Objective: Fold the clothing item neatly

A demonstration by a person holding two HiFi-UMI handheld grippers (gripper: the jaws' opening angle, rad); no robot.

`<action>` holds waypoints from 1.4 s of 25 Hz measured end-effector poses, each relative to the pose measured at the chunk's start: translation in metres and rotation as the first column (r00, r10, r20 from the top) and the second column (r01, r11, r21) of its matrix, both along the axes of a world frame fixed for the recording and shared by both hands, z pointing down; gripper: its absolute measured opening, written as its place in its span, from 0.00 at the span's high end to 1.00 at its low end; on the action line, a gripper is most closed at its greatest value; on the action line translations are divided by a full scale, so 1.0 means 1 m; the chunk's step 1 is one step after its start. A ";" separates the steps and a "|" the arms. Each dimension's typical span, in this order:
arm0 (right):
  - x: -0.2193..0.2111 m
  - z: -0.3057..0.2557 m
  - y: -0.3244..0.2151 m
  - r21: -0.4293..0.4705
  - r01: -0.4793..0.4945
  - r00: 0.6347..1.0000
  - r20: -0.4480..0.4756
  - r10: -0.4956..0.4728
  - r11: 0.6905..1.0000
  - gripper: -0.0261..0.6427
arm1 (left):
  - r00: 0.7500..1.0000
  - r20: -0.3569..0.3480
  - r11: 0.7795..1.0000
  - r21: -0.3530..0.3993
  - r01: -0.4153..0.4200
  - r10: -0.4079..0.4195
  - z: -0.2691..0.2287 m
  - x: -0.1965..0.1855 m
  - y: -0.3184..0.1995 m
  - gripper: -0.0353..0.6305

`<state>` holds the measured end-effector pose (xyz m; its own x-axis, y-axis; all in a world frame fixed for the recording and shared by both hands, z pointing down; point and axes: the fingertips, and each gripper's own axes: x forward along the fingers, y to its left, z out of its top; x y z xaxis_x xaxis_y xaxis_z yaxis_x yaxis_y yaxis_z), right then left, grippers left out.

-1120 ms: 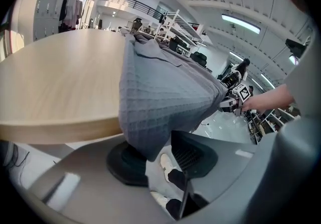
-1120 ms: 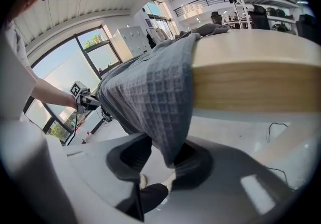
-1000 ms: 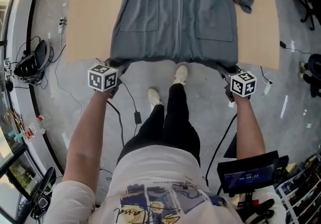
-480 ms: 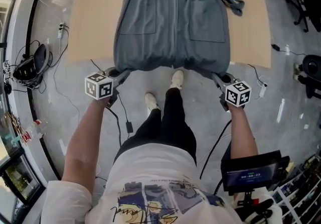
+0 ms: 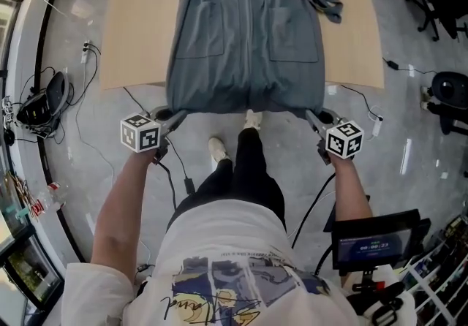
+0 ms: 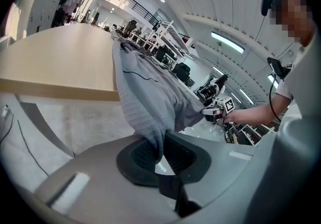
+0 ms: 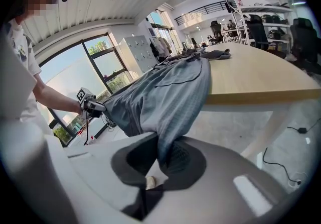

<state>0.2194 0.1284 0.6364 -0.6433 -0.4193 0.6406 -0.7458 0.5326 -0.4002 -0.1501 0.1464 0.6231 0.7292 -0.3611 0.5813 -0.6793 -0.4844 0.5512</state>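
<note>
1. My left gripper (image 5: pixel 172 116) has just been closing. Its fingers (image 6: pixel 138 160) are now clamped on the left hem corner of the grey dress (image 5: pixel 245 39), with cloth pinched between the pads.
2. My right gripper (image 5: pixel 313 117) has just closed the same way. Its fingers (image 7: pixel 186 161) are pinched on the right hem corner, with fabric bunched between them.
3. The dress lies face up on the counter (image 5: pixel 131 25). Its long axis runs straight away from me, with the pockets nearer me and the tie belt (image 5: pixel 325 4) farther up, trailing off to the right.
4. The hem end overhangs the counter's near edge and spans between my two hands, off the counter and above the floor.
5. Both hands sit level with each other and equally near, one at each corner, so neither leads.
6. The rest of the dress lies ahead of my fingers. I judge the next move is to carry the hem forward along that long axis, hands kept parallel so the edge lands square.
7. The risk I see is one corner slipping from its pinch and skewing the fold.
</note>
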 end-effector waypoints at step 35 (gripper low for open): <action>-0.021 -0.218 -0.016 0.291 0.083 0.969 0.199 -0.145 0.953 0.93 | 0.939 -0.323 0.944 0.330 -0.007 0.120 -0.206 0.030 0.006 0.91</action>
